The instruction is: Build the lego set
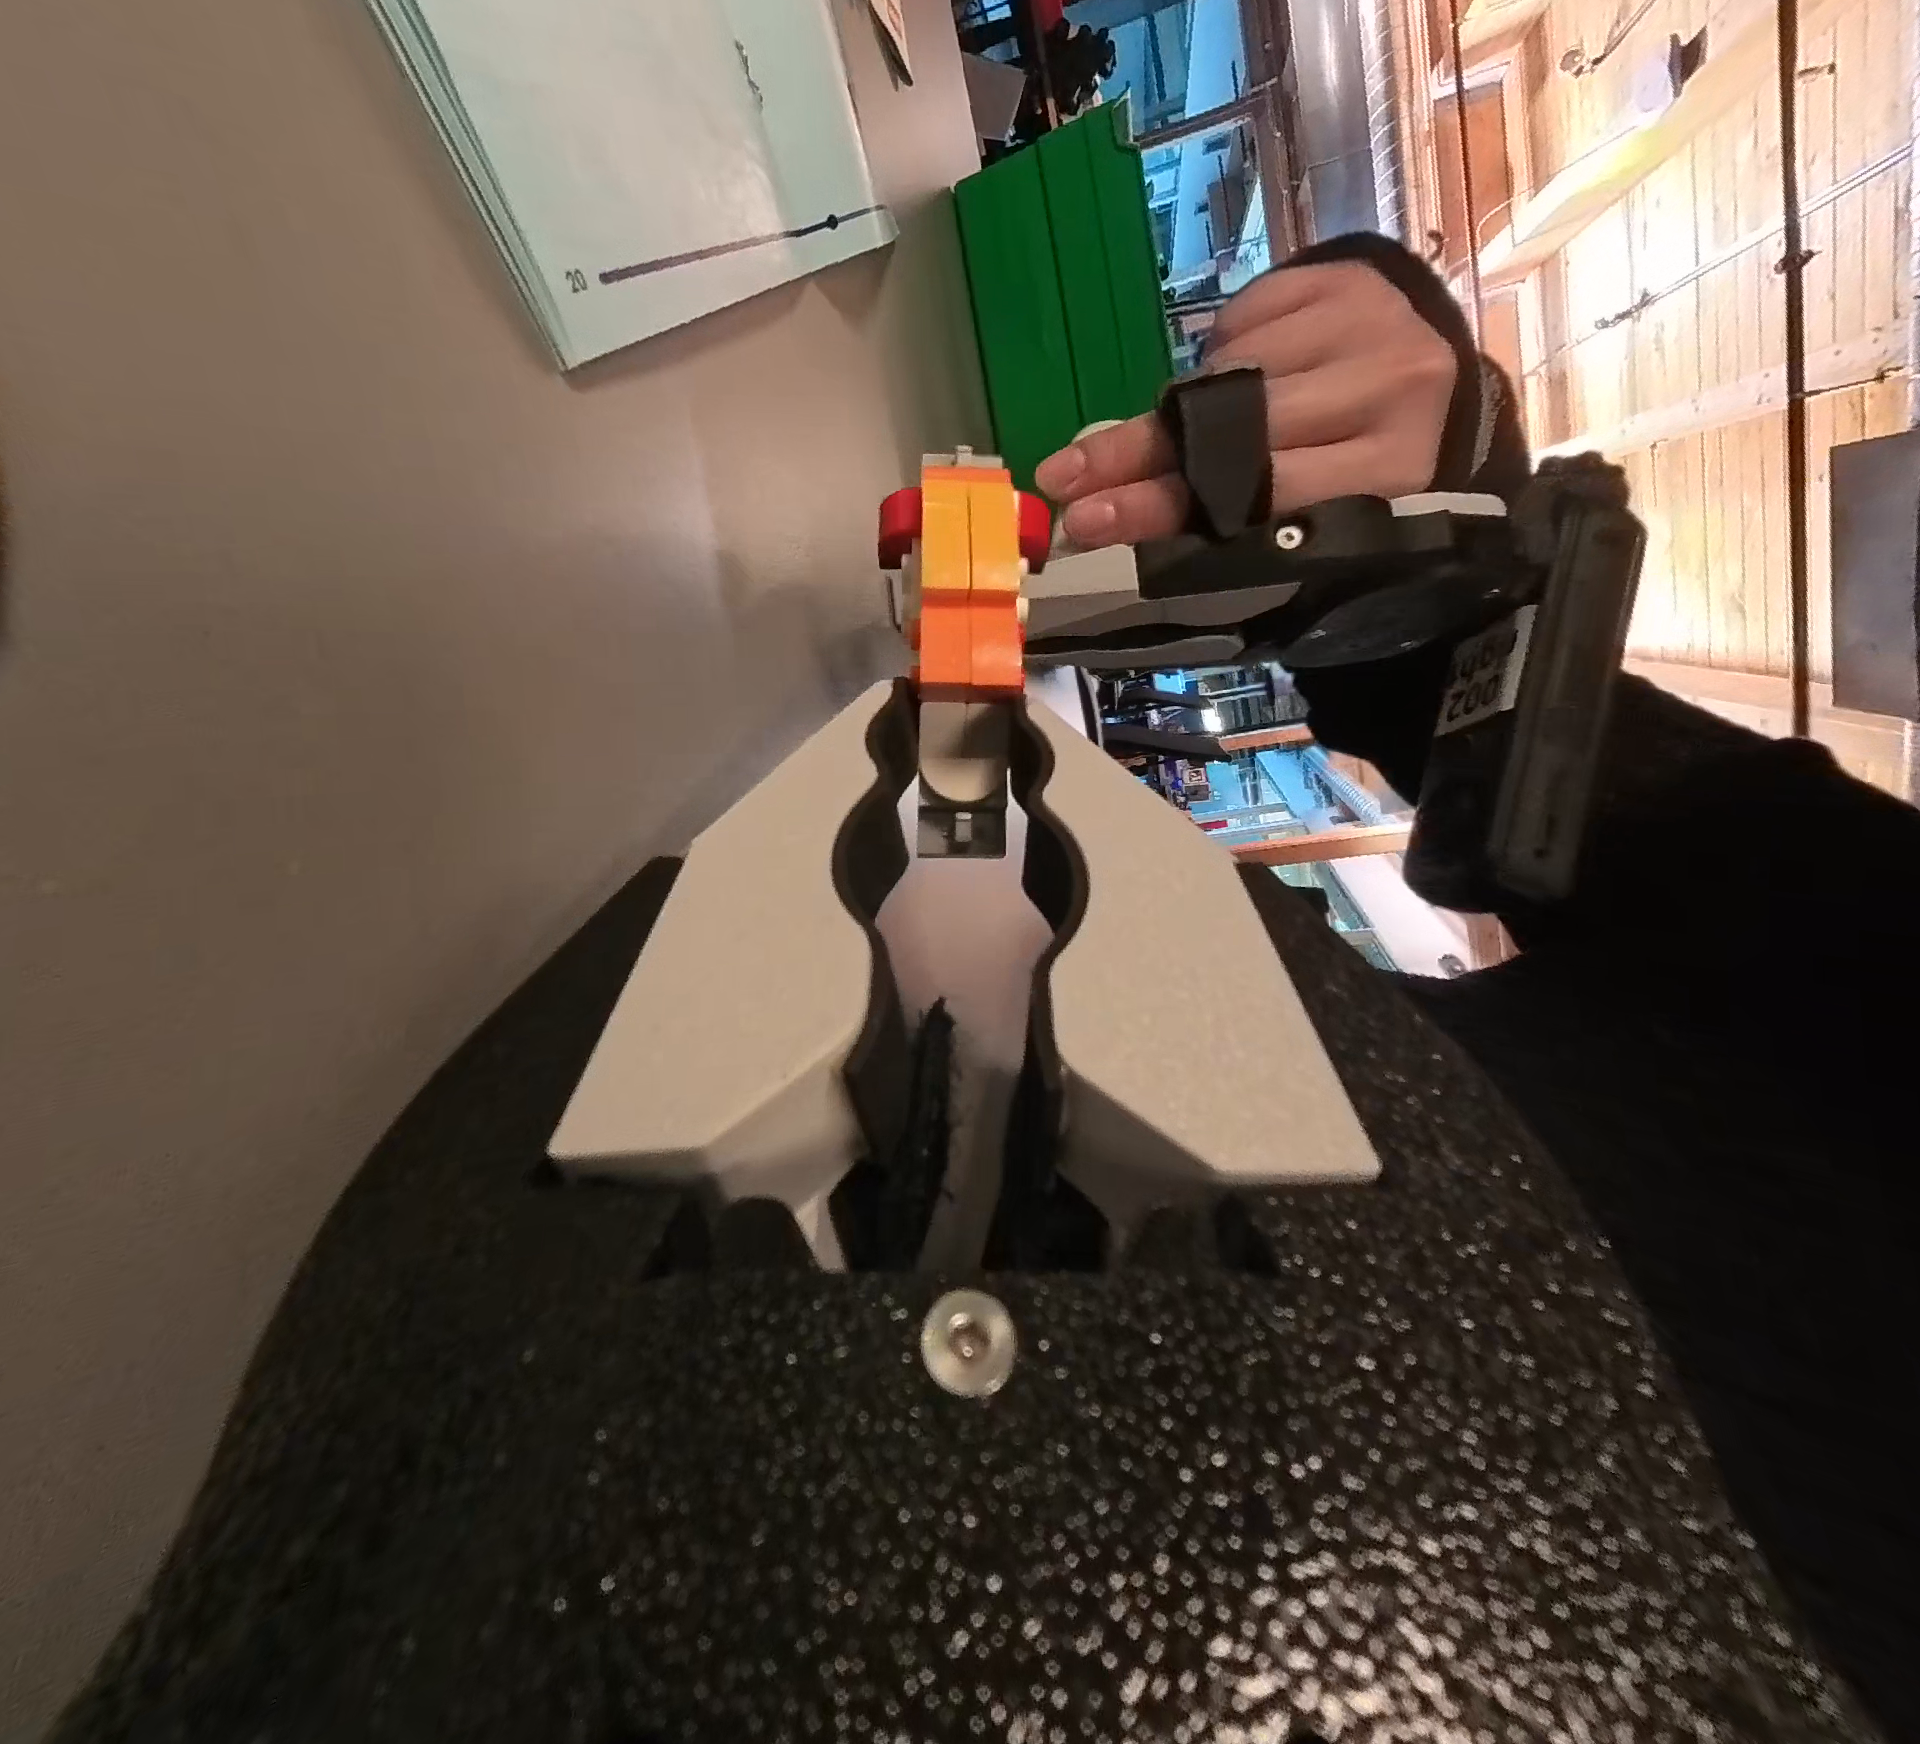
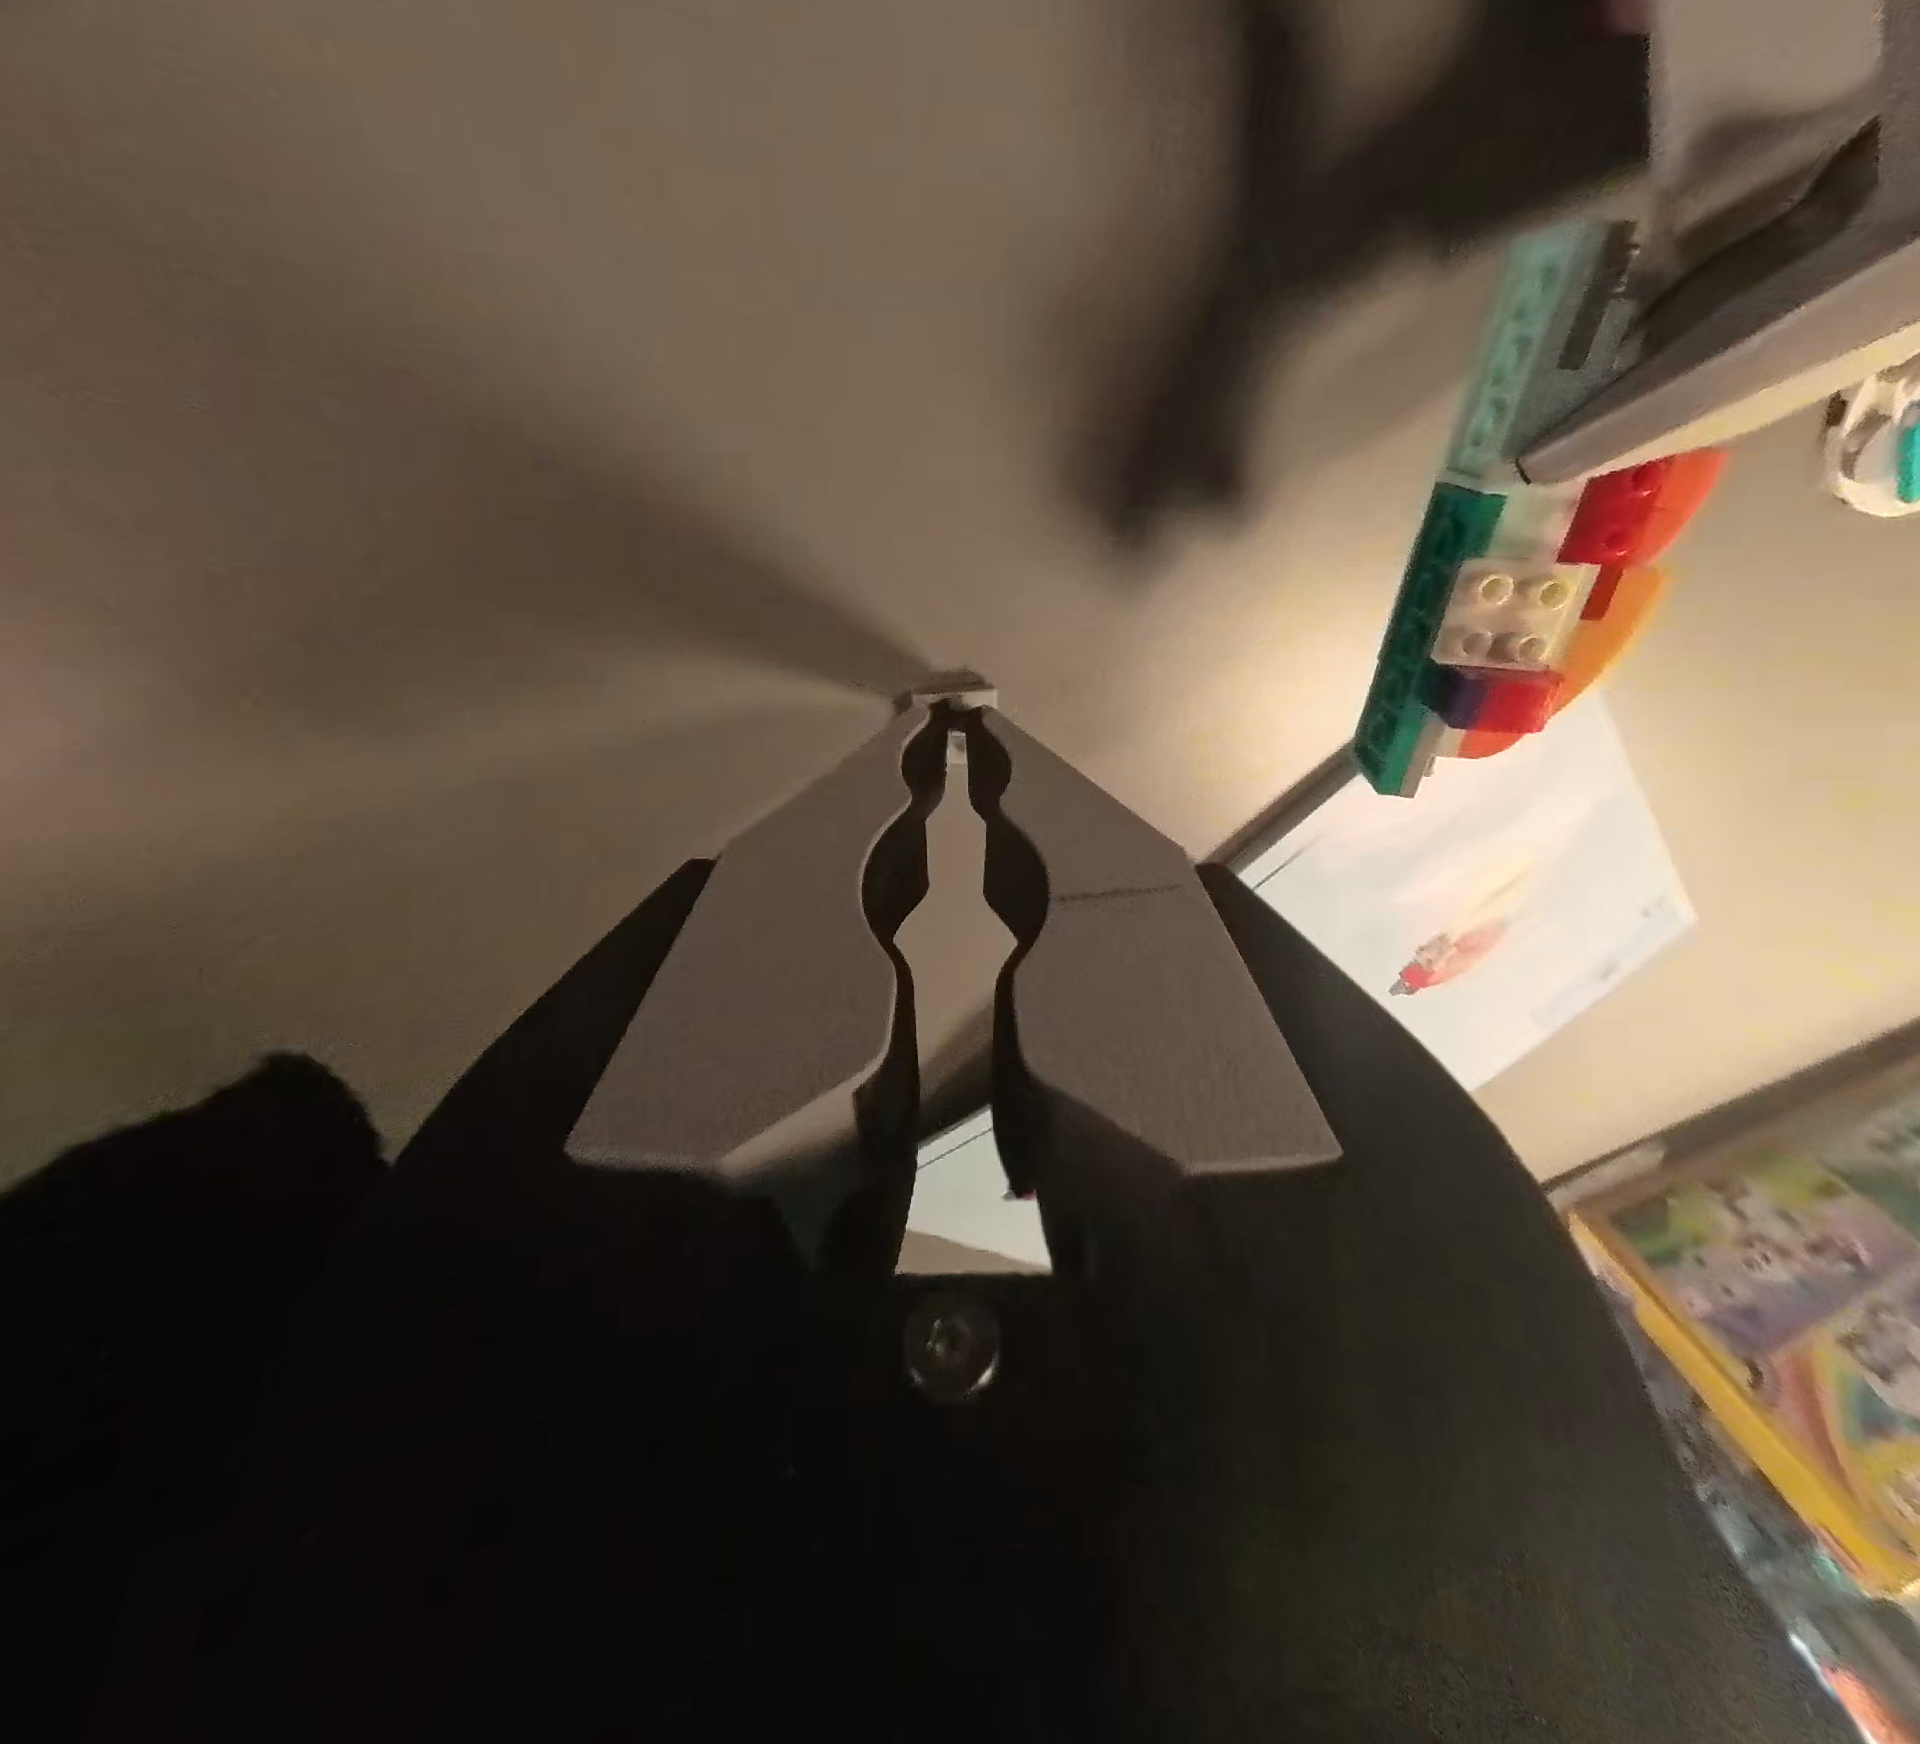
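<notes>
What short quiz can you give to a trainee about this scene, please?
1. True or false: the left gripper holds the lego model.
2. Which colour is the small piece in the right gripper? A white, B green, C blue.
3. Fill in: the instruction booklet lies on the ____.
Key: 1 true; 2 A; 3 table.

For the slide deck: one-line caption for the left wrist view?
Left gripper clamps the orange-and-red lego model while the right gripper meets its side.

Right claw [image 2: 948, 715] pinching small white piece [image 2: 948, 685], lego model [image 2: 1496, 624] nearby
</notes>
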A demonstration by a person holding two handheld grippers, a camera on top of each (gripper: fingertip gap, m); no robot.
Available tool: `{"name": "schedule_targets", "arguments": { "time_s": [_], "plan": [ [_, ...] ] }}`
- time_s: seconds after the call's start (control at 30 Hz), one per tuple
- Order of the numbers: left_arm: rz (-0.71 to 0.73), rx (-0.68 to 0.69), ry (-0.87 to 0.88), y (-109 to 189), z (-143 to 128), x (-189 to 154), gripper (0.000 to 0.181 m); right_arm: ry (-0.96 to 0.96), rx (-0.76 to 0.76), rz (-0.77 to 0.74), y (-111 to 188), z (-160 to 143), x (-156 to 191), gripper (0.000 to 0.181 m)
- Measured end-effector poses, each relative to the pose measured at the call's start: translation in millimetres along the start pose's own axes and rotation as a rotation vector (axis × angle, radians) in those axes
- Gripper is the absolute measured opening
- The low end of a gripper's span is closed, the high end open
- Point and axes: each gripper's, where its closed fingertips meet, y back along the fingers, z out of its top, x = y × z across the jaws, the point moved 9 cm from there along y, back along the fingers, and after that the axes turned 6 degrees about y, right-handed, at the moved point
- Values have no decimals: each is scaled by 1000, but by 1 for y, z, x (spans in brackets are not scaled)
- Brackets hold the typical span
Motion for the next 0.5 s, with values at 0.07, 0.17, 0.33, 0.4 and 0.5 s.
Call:
{"name": "schedule_targets", "arguments": {
  "time_s": [0.07,0.17,0.33,0.4,0.5],
  "plan": [
    [-3,5,0,0,0,0,15,-33,0,18,0,-1,-1,3],
    [-14,11,0,0,-1,-1,15,-242,28,45,5,-5,0,12],
    [-43,29,18,0,-1,-1,15,-913,-33,-215,27,-13,24,23],
    [-48,38,30,-1,0,0,15,-1225,-114,-380,27,-6,31,17],
    [-45,39,30,-1,0,0,15,-1577,-307,-453,14,19,35,19]
  ]
}}
